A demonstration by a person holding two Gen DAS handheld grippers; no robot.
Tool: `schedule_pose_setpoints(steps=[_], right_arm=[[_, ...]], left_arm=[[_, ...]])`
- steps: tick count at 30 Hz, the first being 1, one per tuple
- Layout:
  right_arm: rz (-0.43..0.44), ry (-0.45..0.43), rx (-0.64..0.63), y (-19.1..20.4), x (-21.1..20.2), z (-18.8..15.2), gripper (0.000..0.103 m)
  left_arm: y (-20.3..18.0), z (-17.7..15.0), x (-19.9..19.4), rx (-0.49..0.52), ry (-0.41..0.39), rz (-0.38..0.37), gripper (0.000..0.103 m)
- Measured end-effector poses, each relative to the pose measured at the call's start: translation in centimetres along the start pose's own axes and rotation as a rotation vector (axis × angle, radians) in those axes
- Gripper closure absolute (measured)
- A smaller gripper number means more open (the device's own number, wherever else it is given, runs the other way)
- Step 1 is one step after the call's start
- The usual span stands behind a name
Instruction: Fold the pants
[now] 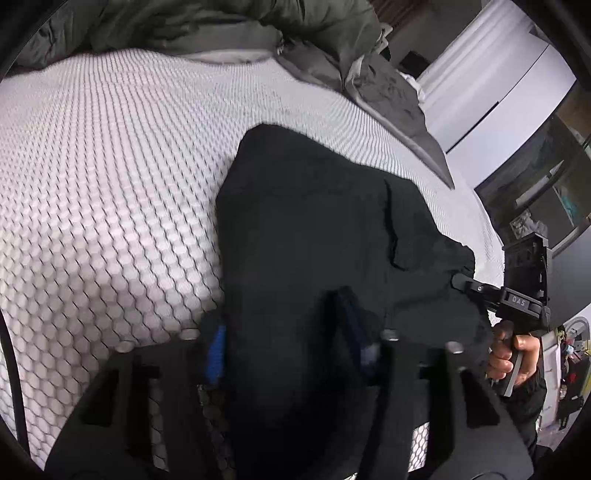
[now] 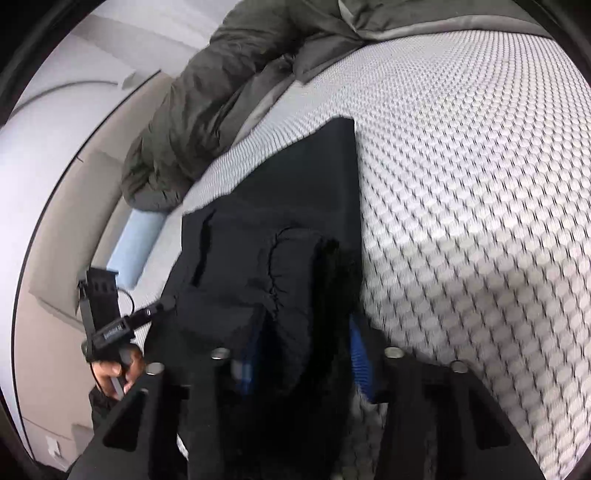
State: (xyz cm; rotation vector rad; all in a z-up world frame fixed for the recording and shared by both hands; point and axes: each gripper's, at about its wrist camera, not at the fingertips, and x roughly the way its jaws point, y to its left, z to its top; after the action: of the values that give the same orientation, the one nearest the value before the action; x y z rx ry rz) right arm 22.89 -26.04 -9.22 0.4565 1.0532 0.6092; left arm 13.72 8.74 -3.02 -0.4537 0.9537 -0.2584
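The pants (image 1: 314,229) are seen lying on the bed (image 1: 103,177), a dark, partly folded bundle whose long axis runs away from both grippers toward the far edge, where a grey-green duvet (image 1: 221,26) is heaped. At the bundle's near left corner the left gripper (image 1: 284,343) is angled downward, its blue-padded fingers (image 1: 216,350) narrowed with a thick fold of cloth gripped between them. At the near right corner the right gripper (image 2: 301,356) is held in the same downward slant, narrowed likewise on a bunched fold, with the person's right hand (image 1: 511,356) wrapped around its handle. Both hands are judged equally near, so the coming fold would be carried forward along that long axis
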Motion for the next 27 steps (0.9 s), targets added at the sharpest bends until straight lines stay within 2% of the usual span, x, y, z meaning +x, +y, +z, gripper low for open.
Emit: schedule_pose_setpoints(steps=[1,4,6,9,11,13,14,15,18,22,24,26,27], right_arm=[[-0.014,-0.024,-0.016,0.5,-0.1,0.3,0.072],[-0.078,-0.081,-0.071,2.3,0.4,1.5,0.074],[-0.147,-0.076,-0.108,3.0,1.3,1.7,0.073],[-0.214,-0.066,-0.137,3.2,1.4,1.6,0.061],[-0.261,-0.086,-0.152,3.4,0.4,1.3,0.038],[-0.297,-0.127,-0.171,3.2,-1.4,0.9,0.028],[-0.302,-0.140,-0.169,3.1,-2.1,0.6,0.026],[-0.297,-0.155,-0.162,3.0,-2.9,0.2,0.026],[-0.245,-0.174,-0.137,3.1,-5.1,-1.4,0.020],[-0.211,-0.118,-0.243,5.1,-4.9,-3.3,0.019],[-0.253,-0.074,-0.293,5.9,-3.6,-3.9,0.019],[-0.344,-0.030,-0.327,5.5,-2.8,-4.5,0.018],[-0.352,-0.028,-0.322,5.3,-2.8,-4.6,0.018]], left_arm=[[-0.2,0.4,-0.1,0.010,-0.014,0.013,0.065],[-0.7,1.8,0.4,0.050,-0.030,0.068,0.065],[-0.5,2.2,0.7,0.035,-0.029,0.076,0.065],[-0.7,2.5,0.5,0.027,-0.036,0.099,0.062],[-1.0,2.0,-0.4,0.059,-0.041,0.143,0.061],[-1.9,1.3,-1.8,0.094,-0.065,0.172,0.051],[-2.4,0.7,-2.5,0.102,-0.080,0.182,0.041],[-3.0,0.1,-3.3,0.114,-0.104,0.190,0.032],[-5.0,-1.3,-5.2,0.172,-0.159,0.166,0.020],[-7.4,-3.0,-5.2,0.266,-0.169,0.187,0.020],[-8.1,-4.0,-4.8,0.290,-0.150,0.217,0.020],[-8.8,-4.8,-4.6,0.309,-0.146,0.244,0.020],[-9.2,-5.4,-4.7,0.325,-0.152,0.264,0.019]])
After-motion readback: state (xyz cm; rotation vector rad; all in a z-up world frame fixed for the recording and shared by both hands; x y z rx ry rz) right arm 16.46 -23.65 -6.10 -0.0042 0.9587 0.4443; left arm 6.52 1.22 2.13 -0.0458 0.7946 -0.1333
